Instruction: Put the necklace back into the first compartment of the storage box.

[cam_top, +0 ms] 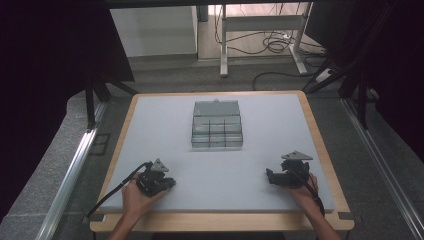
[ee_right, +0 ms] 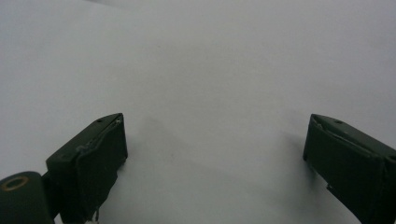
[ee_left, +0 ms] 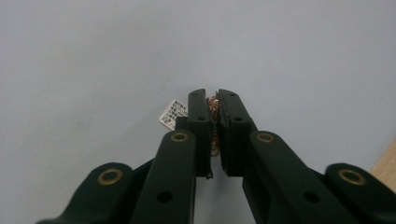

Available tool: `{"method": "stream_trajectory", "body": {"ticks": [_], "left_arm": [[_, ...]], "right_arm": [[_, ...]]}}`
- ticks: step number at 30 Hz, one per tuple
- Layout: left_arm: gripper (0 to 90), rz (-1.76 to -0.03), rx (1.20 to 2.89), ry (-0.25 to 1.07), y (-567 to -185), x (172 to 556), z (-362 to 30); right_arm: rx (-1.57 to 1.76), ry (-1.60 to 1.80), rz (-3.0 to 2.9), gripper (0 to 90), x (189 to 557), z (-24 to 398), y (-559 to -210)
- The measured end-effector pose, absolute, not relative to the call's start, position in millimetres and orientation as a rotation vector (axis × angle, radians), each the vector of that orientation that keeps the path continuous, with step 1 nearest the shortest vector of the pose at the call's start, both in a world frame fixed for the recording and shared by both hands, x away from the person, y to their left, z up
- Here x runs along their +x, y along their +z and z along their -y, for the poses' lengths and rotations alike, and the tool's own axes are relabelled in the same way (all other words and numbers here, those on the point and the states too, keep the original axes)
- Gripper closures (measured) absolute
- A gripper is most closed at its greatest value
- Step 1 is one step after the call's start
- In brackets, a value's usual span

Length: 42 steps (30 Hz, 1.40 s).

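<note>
Table (cam_top: 165,150): grey mat on a wood-edged top. Clear plastic box (cam_top: 217,123) sits near the far centre, lid open behind it, tray split into small compartments; from the high view I cannot tell whether any hold anything.

Left gripper (cam_top: 167,183) rests low at the near left of the mat, held in the person's left hand (cam_top: 136,196). Right gripper (cam_top: 270,176) rests at the near right. Both are well apart from the box.

Left gripper view: jaws nearly closed, pinching a thin coppery chain (ee_left: 215,122) between the pads. A small white printed tag (ee_left: 173,114) sticks out beside the left jaw; judged to be tied to the chain, though the join is hidden.

Right gripper view: jaws spread wide, nothing between them, bare mat beneath.

Handling (judgement): chain is very light, limp and fine. It will sag and swing and could slip through a loose pinch. A bunched section held flat between the pads is the safest hold. The tag is stiffer but probably paper, likely to tear.

View differences: the high view gives the layout and the box; chain and tag are too small to pick out there. The left gripper view shows the grip.
</note>
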<state>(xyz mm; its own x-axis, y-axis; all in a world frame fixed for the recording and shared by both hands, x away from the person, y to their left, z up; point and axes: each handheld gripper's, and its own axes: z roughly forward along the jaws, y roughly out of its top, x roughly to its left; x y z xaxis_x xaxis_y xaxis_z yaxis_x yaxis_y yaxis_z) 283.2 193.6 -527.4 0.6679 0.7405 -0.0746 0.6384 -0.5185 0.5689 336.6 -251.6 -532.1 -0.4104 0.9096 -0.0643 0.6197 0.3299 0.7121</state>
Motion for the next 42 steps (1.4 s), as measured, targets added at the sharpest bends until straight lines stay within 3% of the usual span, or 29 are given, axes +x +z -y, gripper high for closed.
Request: {"method": "stream_trajectory", "body": {"ticks": [2,28,30,36,42], "left_arm": [[88.9,-1.063,2.311,0.233,-528,284,-193],[90.0,-1.055,2.233,0.194,-522,288,-198],[80.6,-1.057,2.234,0.190,-524,290,-196],[74.8,-1.039,2.302,0.219,-528,293,-188],[83.0,-1.025,2.330,0.228,-527,293,-180]], "right_arm": [[1.343,0.847,-2.144,5.9,337,252,-532],[1.341,0.848,-2.142,5.8,337,252,-532],[1.341,0.848,-2.142,5.8,337,252,-532],[1.342,0.848,-2.144,5.8,337,252,-532],[1.341,0.849,-2.144,5.8,337,252,-532]]}}
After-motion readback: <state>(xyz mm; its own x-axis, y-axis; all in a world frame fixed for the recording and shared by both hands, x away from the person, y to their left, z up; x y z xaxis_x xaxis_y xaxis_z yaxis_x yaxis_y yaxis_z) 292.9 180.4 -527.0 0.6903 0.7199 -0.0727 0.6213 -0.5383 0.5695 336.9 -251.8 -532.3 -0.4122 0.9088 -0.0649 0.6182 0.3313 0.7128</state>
